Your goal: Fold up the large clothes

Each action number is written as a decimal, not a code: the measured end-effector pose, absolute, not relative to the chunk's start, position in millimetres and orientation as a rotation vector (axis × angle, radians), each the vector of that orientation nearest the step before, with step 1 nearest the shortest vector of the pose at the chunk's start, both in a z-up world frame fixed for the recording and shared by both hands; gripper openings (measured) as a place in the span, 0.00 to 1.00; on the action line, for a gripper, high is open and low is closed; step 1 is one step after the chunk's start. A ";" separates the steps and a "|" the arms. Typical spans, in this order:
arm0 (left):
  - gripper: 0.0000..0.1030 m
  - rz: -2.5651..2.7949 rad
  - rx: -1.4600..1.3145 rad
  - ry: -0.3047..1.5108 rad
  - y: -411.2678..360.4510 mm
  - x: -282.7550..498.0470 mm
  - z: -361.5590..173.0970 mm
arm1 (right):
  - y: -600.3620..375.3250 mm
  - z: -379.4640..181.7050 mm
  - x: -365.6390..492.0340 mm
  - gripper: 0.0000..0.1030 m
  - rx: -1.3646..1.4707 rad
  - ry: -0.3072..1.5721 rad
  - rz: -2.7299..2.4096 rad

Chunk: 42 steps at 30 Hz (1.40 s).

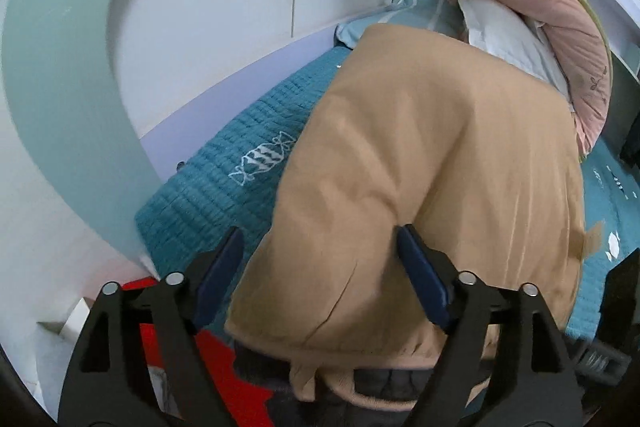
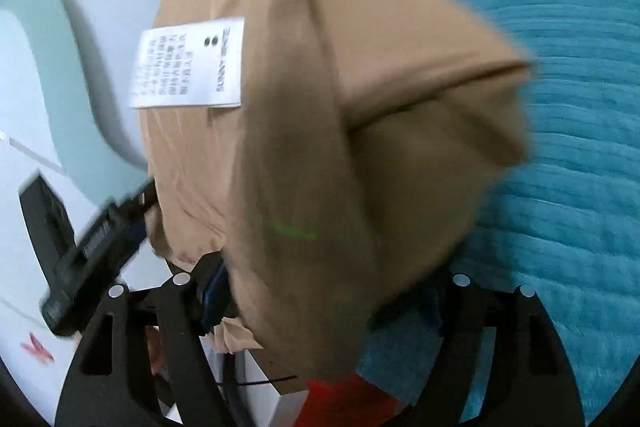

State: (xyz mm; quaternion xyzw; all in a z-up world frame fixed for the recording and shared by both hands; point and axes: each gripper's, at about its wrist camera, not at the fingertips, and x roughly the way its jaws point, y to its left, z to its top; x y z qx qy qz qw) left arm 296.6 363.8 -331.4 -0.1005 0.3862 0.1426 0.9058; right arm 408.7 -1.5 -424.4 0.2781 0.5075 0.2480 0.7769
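The left gripper [image 1: 320, 259] is seen spread wide at lower centre over the tan garment [image 1: 432, 155]. The right gripper [image 2: 320, 291] is covered by cloth; its state cannot be told. The teal bedspread [image 2: 560, 107] fills the right.

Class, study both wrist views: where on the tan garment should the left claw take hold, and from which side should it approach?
Grip the near folded edge of the tan garment, probably coming in low from the bed's near side. That edge bulges as a thick rounded roll between the open fingers of the left claw, while the rest drapes flat over the teal bedspread, offering no ridge to pinch.
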 end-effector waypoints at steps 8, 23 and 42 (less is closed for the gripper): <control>0.84 0.312 -0.115 0.829 333.4 264.9 -314.4 | -32.6 -414.8 400.6 0.85 0.575 1.156 0.424; 0.89 0.280 -0.076 0.717 237.9 156.9 -187.4 | -72.8 -248.6 276.6 0.85 0.322 0.883 0.553; 0.95 0.114 0.059 0.307 49.2 21.8 -34.8 | -172.7 -53.8 59.0 0.92 0.005 0.317 0.257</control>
